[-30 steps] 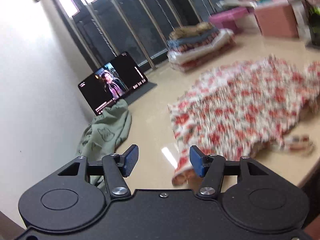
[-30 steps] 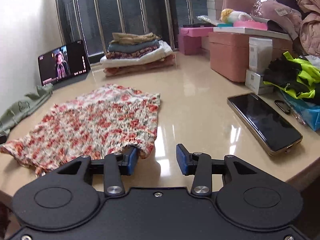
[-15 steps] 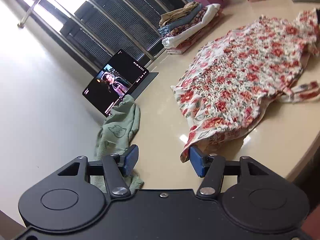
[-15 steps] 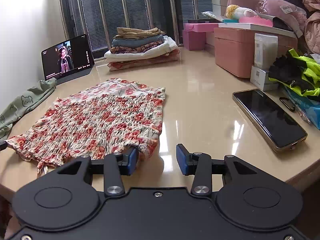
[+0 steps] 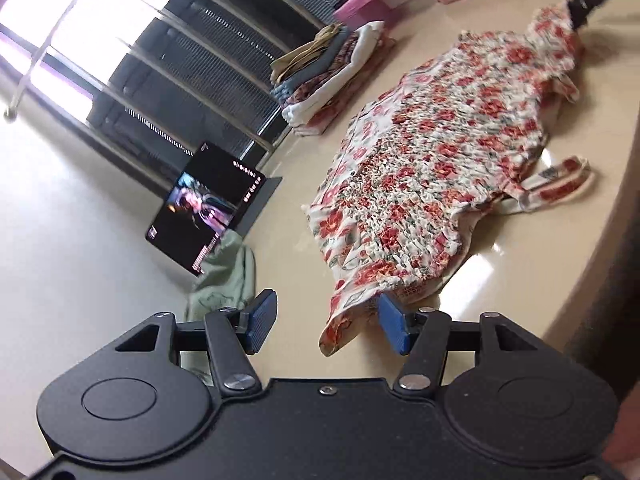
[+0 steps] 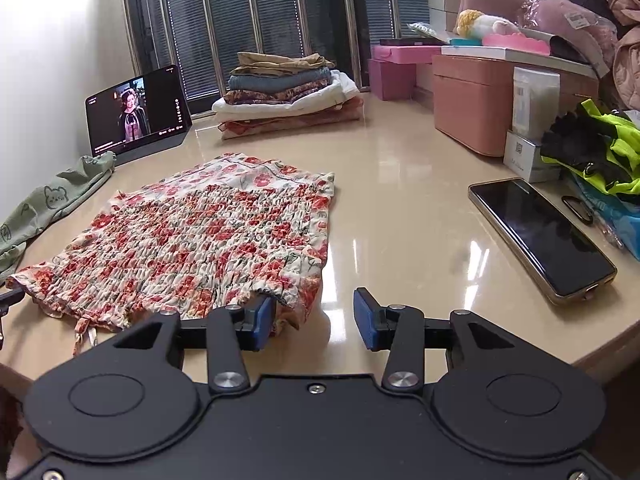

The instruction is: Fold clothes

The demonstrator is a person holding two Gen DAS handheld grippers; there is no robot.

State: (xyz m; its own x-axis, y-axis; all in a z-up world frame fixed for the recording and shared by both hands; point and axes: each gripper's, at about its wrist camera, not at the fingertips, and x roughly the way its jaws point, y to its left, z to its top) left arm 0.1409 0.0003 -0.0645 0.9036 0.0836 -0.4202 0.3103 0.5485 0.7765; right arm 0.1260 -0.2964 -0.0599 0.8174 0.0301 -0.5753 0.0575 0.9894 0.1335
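Red-flowered, shirred cloth, a floral garment (image 6: 200, 236), lies spread flat on a glossy beige surface (image 6: 400, 216), near the front edge. Seen from the right wrist view, the right gripper (image 6: 314, 318) sits at the garment's near right corner. Its jaws stand partly apart; the left blue pad touches the cloth's edge, and the corner lies between the pads, but they do not press on it.

From the left wrist view, tilted and slightly blurred, the left gripper (image 5: 326, 328) is at the garment's (image 5: 432, 184) near left corner. Its jaws stand fairly wide. The corner hangs between the blue pads, touching the right pad, not pinched. A thin strap loop (image 5: 560, 178) trails from the garment toward the surface's edge.

Behind the garment, by the barred window (image 6: 256, 12), is a stack of folded clothes (image 6: 288, 92). To its left a tablet (image 6: 138, 114) leans upright, showing a video. A green cloth (image 6: 52, 204) printed with small bears lies just in front of the tablet, along the wall. On the right lie a dark phone (image 6: 540, 236), a neon yellow and black item (image 6: 592, 152), and pink boxes (image 6: 472, 100).
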